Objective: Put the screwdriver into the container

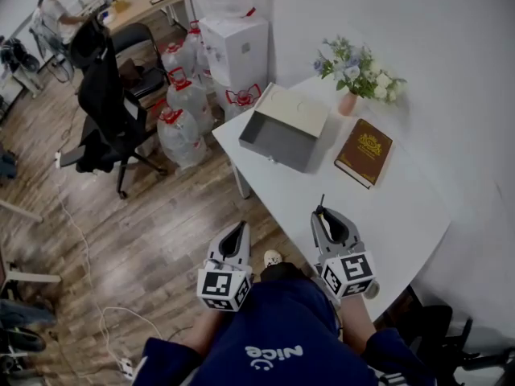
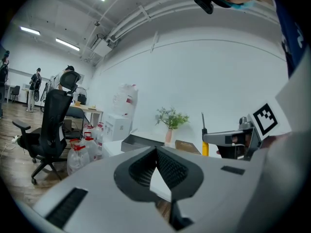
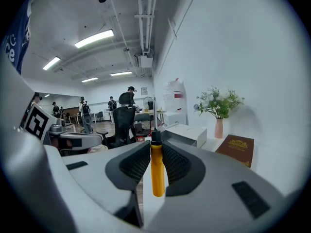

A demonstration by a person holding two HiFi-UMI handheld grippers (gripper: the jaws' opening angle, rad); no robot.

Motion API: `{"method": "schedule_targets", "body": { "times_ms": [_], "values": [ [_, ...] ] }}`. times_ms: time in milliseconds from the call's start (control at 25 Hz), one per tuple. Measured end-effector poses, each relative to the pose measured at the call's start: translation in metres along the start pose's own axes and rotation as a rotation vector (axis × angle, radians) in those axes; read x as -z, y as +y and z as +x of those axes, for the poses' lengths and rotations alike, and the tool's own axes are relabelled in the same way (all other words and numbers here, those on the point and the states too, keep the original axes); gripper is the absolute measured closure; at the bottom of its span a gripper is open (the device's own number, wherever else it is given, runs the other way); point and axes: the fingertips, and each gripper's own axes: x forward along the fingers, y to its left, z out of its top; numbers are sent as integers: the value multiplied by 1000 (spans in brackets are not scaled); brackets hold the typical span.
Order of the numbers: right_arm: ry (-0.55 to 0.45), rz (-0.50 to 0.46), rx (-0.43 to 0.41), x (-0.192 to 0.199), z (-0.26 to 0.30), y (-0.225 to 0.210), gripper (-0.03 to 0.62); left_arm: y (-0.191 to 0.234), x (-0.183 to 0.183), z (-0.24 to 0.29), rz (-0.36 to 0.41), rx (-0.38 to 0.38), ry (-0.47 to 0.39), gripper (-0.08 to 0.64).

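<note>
My right gripper (image 3: 155, 152) is shut on the screwdriver (image 3: 157, 171), which has a yellow handle and a thin dark shaft standing upright between the pads. In the head view the right gripper (image 1: 322, 214) hovers over the white table's near part, the shaft poking up at its tip. The grey open container (image 1: 280, 137) lies on the table's far left part, well beyond the gripper. My left gripper (image 1: 238, 230) hangs off the table's left edge over the floor, shut with nothing in it. From the left gripper view the screwdriver (image 2: 204, 142) shows held upright at the right.
A brown book (image 1: 364, 152) and a pink vase of flowers (image 1: 355, 75) stand at the back of the white table (image 1: 402, 215). Water jugs (image 1: 183, 127), a white box (image 1: 234, 51) and a black office chair (image 1: 105, 111) stand left of the table. A wall runs behind.
</note>
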Motion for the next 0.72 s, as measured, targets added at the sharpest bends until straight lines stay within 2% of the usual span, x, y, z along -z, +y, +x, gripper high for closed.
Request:
{"method": "schedule_targets", "body": {
  "times_ms": [400, 560, 720],
  "values": [
    [-29, -92, -33, -54, 46, -24, 499, 14, -9, 8, 1, -54, -14, 543],
    [-41, -104, -38, -67, 62, -31, 499, 16, -12, 13, 4, -58, -19, 543],
    [-39, -156, -54, -80, 84, -40, 499, 13, -18, 22, -12, -58, -30, 543]
  ]
}}
